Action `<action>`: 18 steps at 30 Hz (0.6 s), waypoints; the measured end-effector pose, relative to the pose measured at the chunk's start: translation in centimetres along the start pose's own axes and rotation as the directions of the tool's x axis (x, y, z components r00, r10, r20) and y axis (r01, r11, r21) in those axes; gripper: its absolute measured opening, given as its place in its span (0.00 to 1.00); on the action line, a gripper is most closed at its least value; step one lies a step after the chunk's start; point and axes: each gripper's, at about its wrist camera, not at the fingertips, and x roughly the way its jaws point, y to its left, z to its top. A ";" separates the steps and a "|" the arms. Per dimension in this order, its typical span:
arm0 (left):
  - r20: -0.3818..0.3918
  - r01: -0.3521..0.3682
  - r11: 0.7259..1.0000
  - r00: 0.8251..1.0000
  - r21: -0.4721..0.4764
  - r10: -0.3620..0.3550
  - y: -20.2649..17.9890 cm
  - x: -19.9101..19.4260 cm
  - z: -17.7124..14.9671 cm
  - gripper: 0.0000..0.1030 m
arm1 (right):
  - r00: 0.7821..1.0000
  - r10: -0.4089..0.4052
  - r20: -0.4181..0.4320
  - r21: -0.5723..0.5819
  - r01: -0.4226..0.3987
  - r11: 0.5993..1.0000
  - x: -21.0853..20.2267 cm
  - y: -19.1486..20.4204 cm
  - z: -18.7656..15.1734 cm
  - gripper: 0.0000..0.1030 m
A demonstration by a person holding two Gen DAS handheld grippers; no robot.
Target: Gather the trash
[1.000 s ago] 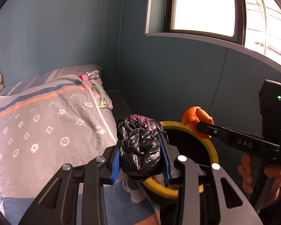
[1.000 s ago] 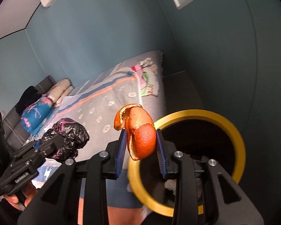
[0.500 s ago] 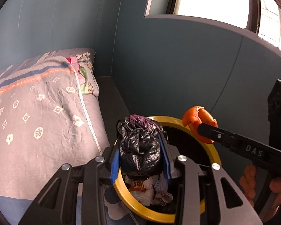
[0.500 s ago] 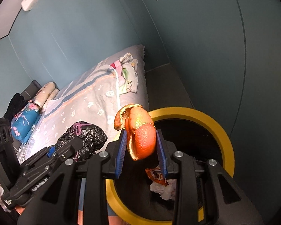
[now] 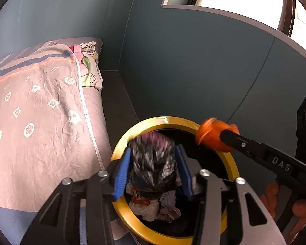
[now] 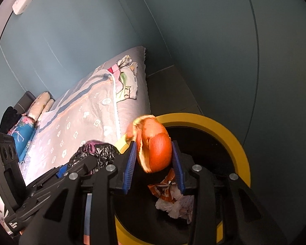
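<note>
A crumpled black plastic bag (image 5: pixel 153 163) sits blurred between the blue pads of my left gripper (image 5: pixel 155 163), right over the mouth of the yellow-rimmed bin (image 5: pixel 173 120). The jaws are opening and the pads stand slightly off the bag. My right gripper (image 6: pixel 154 155) hangs over the same bin (image 6: pixel 240 153) with an orange peel (image 6: pixel 155 145) between its pads. Its jaws are opening too, and the peel looks loose and smeared. From the left wrist view the peel (image 5: pixel 212 136) shows at the right gripper's tip. Paper and wrapper scraps (image 6: pixel 173 202) lie in the bin.
A bed with a grey patterned cover (image 5: pixel 40 122) runs along the left, close to the bin. A blue-grey wall (image 5: pixel 193 71) stands behind the bin, with a window above it. A narrow dark strip of floor (image 5: pixel 116 102) lies between bed and wall. A hand (image 5: pixel 302 208) holds the right gripper.
Both grippers have come down and forward over the bin. Their jaws have widened, and the bag and the peel now look blurred and loose between the pads.
</note>
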 end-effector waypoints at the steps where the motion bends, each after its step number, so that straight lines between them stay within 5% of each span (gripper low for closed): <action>1: 0.004 -0.004 1.000 1.000 -0.001 0.004 0.2 -0.2 -0.1 0.48 | 1.000 -0.002 0.005 0.001 0.002 1.000 -0.2 0.0 0.0 0.34; 3: 0.010 -0.007 1.000 1.000 -0.011 0.007 0.6 -0.6 -0.2 0.55 | 1.000 -0.009 0.011 0.006 0.009 1.000 -0.3 -0.2 0.0 0.35; 18: 0.065 -0.060 0.995 0.996 -0.077 0.065 5.1 -5.6 -1.2 0.55 | 1.000 0.016 -0.013 -0.043 -0.016 0.999 -0.3 3.0 -0.3 0.36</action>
